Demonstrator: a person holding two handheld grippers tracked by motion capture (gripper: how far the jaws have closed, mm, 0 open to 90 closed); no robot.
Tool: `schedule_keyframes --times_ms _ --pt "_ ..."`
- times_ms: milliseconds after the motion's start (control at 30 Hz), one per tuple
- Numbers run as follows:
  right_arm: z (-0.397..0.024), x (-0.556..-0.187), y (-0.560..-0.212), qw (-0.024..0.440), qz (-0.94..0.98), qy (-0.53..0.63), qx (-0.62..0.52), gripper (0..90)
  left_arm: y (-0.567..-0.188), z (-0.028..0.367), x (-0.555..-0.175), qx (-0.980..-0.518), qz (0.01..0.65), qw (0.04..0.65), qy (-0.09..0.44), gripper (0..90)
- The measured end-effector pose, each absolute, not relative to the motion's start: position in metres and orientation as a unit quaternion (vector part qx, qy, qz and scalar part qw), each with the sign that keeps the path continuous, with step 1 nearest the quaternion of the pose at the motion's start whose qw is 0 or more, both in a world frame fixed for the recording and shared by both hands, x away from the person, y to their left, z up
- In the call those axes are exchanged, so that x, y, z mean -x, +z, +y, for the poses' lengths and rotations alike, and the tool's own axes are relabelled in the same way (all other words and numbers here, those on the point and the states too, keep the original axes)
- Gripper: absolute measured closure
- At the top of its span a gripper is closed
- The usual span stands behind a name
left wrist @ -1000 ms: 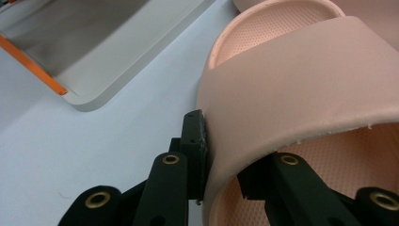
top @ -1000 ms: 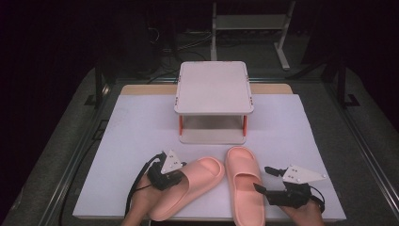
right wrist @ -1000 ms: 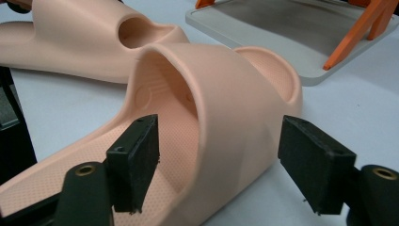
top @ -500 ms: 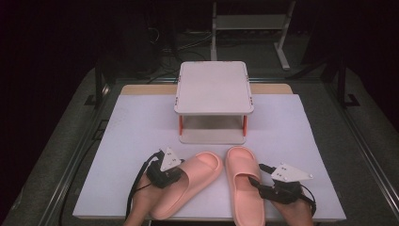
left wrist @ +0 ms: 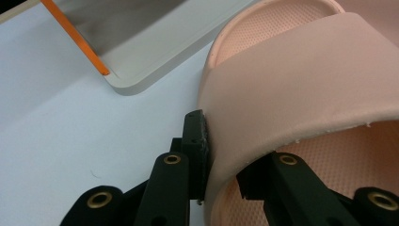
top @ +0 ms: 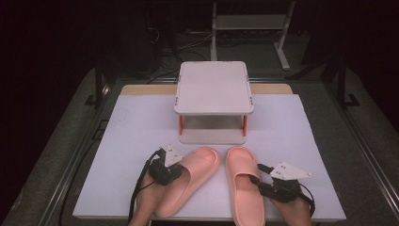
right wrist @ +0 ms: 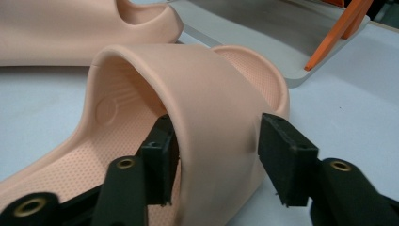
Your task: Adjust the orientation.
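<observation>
Left gripper [top: 168,168] is pinching the left slipper's [top: 188,176] strap; right gripper [top: 275,184], fingers open, is straddling the right slipper's [top: 242,181] strap at five o'clock on the bench [top: 141,136] and should close squarely.

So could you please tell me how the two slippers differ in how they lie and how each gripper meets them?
The left slipper lies angled, toe toward the shelf; the right slipper lies straighter. The left gripper pinches its slipper's strap; the right gripper straddles its strap, one side gapped. Both are pink.

Lab: dark room, white-covered table [top: 141,122], cables [top: 188,44]
</observation>
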State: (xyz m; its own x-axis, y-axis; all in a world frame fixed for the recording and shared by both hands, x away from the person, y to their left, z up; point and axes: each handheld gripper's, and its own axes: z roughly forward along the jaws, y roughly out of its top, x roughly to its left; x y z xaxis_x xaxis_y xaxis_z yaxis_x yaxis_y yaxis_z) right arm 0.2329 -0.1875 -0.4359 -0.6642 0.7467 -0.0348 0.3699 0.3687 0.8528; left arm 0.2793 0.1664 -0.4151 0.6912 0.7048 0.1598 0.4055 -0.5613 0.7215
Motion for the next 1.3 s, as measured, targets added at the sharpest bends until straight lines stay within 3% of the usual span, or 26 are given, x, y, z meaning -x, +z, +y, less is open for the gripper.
schedule_keyframes --times_ms 433,1300 --pt "-0.1814 -0.2361 -0.4378 0.245 0.795 0.425 -0.357 55.6 -0.4157 0.1637 -0.2801 -0.850 0.335 0.340 0.223 75.4" --pt "-0.1840 -0.2430 -0.4378 0.257 0.792 0.415 -0.367 67.5 -0.4143 0.1671 -0.2805 -0.845 0.342 0.344 0.223 75.5"
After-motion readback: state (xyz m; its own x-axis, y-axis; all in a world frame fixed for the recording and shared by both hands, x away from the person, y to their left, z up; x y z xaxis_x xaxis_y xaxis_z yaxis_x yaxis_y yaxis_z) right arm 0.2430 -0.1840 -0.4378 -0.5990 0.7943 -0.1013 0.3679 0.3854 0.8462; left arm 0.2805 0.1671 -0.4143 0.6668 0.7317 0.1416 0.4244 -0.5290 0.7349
